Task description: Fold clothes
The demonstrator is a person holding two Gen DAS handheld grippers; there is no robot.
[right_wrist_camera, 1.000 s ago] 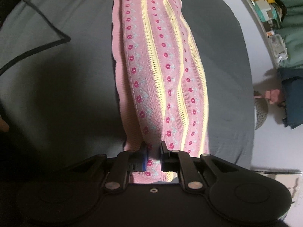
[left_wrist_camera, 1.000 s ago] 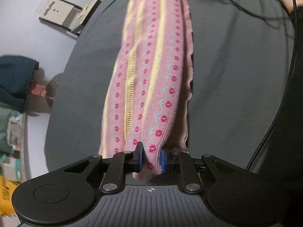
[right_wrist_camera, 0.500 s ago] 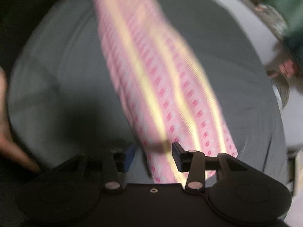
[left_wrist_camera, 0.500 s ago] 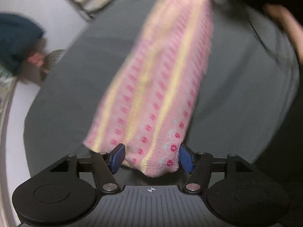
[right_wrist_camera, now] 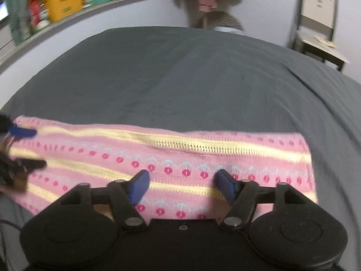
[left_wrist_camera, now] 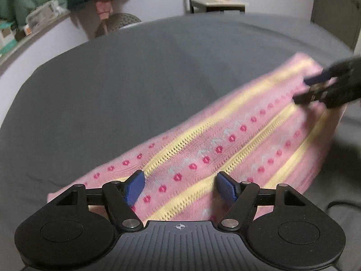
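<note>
Both the left tool [left_wrist_camera: 180, 186] and right tool [right_wrist_camera: 181, 186] gape empty over the knit [right_wrist_camera: 180, 155], whose loose fold may slump on the bed [right_wrist_camera: 191, 79].

The sweater [left_wrist_camera: 216, 149] is soft knit cloth, pink with ribbed yellow stripes, lying on a bed [left_wrist_camera: 126, 85] under matt, smooth grey fabric. Both tongs, left [left_wrist_camera: 181, 186] and right [right_wrist_camera: 182, 186], are matt black plastic with textured blue pads [left_wrist_camera: 135, 186] and shiny metal rivets.

Pink yellow-striped knit garment [left_wrist_camera: 225, 144], folded, flat on bed.
</note>
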